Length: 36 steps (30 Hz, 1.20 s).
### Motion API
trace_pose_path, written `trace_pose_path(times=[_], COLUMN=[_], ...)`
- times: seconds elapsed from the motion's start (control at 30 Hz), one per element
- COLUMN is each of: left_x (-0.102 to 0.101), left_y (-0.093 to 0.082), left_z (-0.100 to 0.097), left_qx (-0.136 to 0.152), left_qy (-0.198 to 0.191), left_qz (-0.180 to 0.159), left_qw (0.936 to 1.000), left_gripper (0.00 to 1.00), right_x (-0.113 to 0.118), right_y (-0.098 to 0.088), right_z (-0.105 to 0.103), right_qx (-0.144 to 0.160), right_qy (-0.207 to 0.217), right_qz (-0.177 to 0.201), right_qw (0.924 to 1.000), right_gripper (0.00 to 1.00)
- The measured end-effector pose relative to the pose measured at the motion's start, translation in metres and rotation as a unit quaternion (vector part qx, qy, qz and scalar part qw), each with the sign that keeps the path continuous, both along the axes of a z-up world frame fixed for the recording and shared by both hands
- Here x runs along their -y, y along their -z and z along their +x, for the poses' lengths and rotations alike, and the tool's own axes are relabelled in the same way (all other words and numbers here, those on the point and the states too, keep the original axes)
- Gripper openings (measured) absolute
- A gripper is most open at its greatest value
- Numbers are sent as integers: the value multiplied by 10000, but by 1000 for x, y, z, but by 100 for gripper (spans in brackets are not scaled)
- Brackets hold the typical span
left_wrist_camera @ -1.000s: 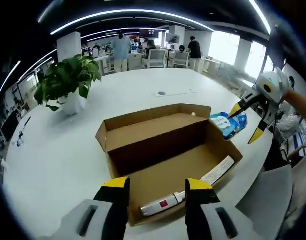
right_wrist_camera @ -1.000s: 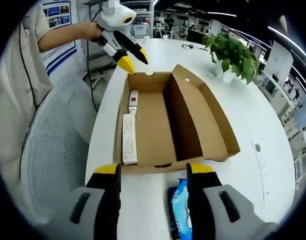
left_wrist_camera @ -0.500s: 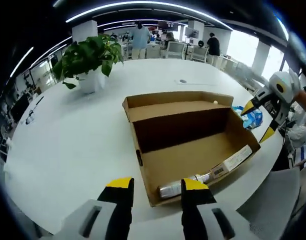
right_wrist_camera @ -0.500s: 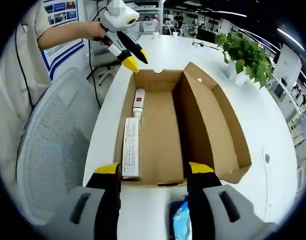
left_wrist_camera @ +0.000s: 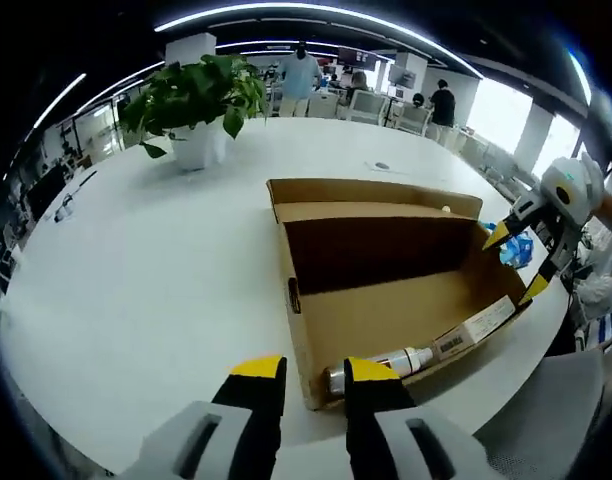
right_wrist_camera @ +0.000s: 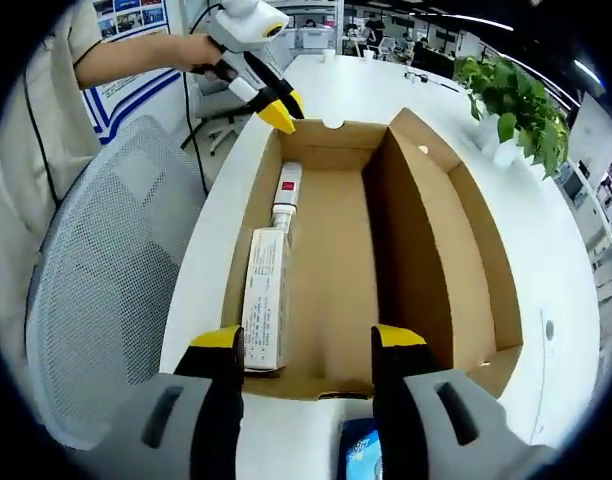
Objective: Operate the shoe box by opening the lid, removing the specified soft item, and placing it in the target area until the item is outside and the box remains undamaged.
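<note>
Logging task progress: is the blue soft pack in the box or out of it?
Out. The blue soft pack lies on the white table beyond the shoe box end wall.

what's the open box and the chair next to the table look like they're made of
Box: plain corrugated cardboard, matte brown, with raw cut edges and folded flaps. Chair: its back seems a pale grey mesh, woven fabric or plastic, judging by the fine grid of holes; which one is unclear.
</note>
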<state>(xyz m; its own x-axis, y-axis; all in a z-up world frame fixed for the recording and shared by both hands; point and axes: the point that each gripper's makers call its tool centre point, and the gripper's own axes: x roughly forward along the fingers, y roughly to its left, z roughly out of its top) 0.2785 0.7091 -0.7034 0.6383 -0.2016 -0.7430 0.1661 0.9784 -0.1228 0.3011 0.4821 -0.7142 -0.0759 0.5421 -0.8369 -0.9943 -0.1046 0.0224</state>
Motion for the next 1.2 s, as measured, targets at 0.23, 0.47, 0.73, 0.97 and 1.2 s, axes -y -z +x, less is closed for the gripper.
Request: trace_pose_path(times=[0.23,0.47,0.73,0.97,1.2], left_x=[3,-2,-4,-4,-4], left_y=[6,7,6,6,6], left_z=[-1,0,1,1,2], left_qx=[173,328,546,591,582], left_qy=[-202,-309,-586,-656,-656], left_qz=[-222,-173,-380,-379,-381], left_qw=[9994,9988,9961,9954,9954], left_gripper=[14,9,7,7,7], right_x=[-3,-8,-6,-6,-5], right_y=[12,15,14,13,21], right_z=[-5,-6,-2,-8,-12], right_qx=[-154,-270,-213,-342,-339], right_qy=[-154,-109,-50,-99,-131], right_qz=[-104,-75,-46,-25,-120], right_qw=[9997,9995,9997,9994,9993], right_gripper=[46,46,42,41,33])
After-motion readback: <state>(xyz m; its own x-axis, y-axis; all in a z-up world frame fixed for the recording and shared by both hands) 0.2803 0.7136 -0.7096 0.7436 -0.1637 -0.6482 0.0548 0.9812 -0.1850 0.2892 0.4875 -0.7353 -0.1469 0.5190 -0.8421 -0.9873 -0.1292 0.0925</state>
